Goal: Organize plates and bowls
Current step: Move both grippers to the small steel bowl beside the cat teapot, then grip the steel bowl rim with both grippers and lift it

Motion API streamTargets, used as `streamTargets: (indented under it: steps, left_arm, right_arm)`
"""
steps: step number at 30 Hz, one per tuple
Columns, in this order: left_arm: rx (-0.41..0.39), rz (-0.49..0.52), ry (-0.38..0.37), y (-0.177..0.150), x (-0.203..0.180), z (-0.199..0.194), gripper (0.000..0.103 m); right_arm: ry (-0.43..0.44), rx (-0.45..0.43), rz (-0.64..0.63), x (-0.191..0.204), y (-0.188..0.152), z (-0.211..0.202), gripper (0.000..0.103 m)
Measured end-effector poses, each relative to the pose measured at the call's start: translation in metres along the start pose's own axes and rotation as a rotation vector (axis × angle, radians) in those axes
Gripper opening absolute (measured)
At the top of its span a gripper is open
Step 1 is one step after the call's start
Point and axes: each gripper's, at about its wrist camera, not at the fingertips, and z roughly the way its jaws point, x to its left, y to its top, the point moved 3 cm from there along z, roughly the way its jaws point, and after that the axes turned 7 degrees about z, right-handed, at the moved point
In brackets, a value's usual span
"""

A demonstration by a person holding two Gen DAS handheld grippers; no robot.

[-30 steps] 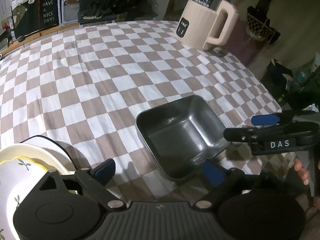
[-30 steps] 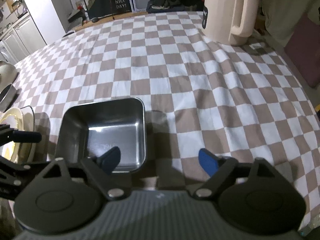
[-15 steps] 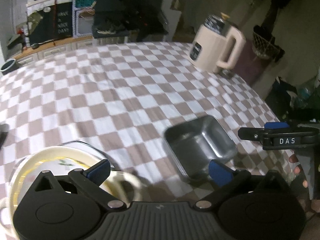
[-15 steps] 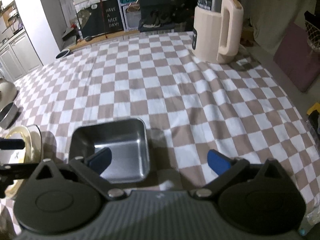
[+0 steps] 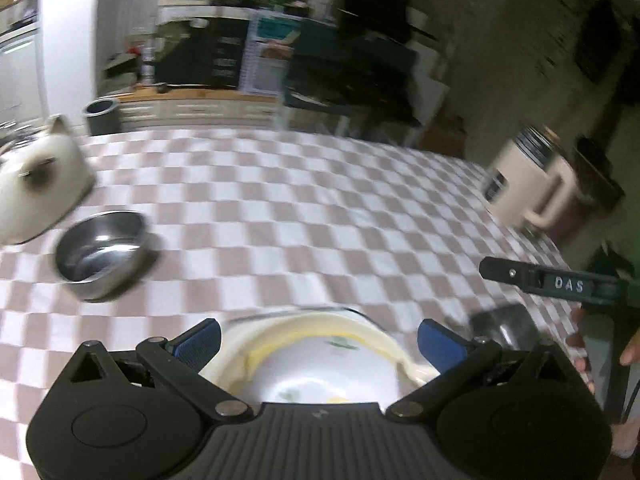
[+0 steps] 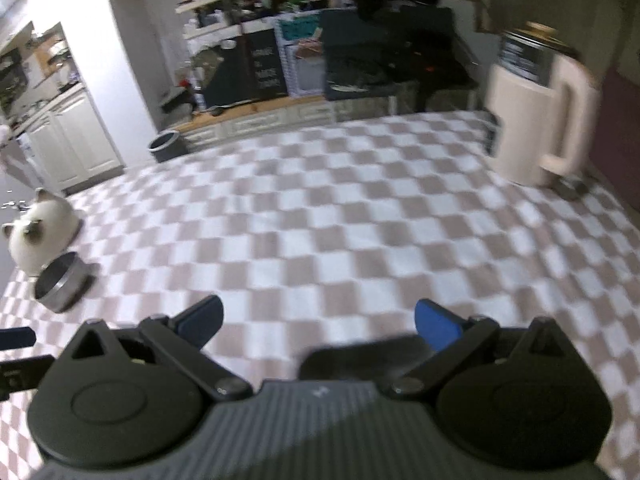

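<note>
1. The left gripper (image 5: 318,342) hangs over the checked tablecloth (image 5: 320,216) with its blue pads spread wide and nothing between them; no pad touches anything.
2. Directly below that gap sits a cream plate (image 5: 320,364) with a yellow rim line and small green leaf prints. It looks like a stack, since a second rim edge shows behind it, but blur keeps me from counting the layers. Nothing lies in it.
3. One round steel bowl (image 5: 100,252) stands on the cloth to the left, well apart from the plate. It is upright and holds nothing. The right wrist view shows it (image 6: 60,282) at the far left too.
4. Just behind the bowl sits one white cat-shaped object (image 5: 36,188), close to or touching the bowl's far side; I cannot tell which.
5. One square steel dish (image 5: 502,326) shows as a corner at the right of the plate, partly hidden by the left gripper's finger; its contents cannot be seen.
6. The right gripper (image 6: 318,322) is spread wide as well, pads clear, with only tablecloth beyond them. In the left view, its black finger (image 5: 552,280) marked DAS juts in from the right, with a hand (image 5: 600,344) below.
7. One cream kettle (image 6: 536,120) with a dark lid stands at the table's far right corner.
8. One dark round bin (image 6: 166,146) stands beyond the table's far edge.
</note>
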Motion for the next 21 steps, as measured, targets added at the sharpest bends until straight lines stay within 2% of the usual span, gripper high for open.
streamTargets:
  steps: [7, 14, 17, 18, 20, 21]
  left_arm:
    - [-0.022, -0.139, 0.128, 0.002, 0.083, -0.011, 0.103]
    - [-0.051, -0.388, 0.235, -0.004, 0.158, -0.023, 0.103]
    - [-0.110, -0.522, 0.184, -0.008, 0.180, -0.024, 0.101]
    - [-0.115, -0.567, 0.168, -0.009, 0.187, -0.022, 0.101]
    - [-0.105, -0.631, 0.148, -0.011, 0.198, -0.013, 0.089]
    - [-0.091, -0.645, 0.149, -0.012, 0.201, -0.007, 0.087]
  right_arm:
    - [0.130, 0.008, -0.063, 0.067, 0.011, 0.032, 0.103]
    - [0.226, 0.081, -0.097, 0.128, 0.025, 0.076, 0.102]
    - [0.262, 0.103, -0.118, 0.158, 0.020, 0.090, 0.094]
    - [0.270, 0.116, -0.137, 0.167, 0.019, 0.097, 0.089]
    - [0.284, 0.146, -0.173, 0.184, 0.016, 0.110, 0.082]
    - [0.299, 0.163, -0.188, 0.192, 0.014, 0.116, 0.076]
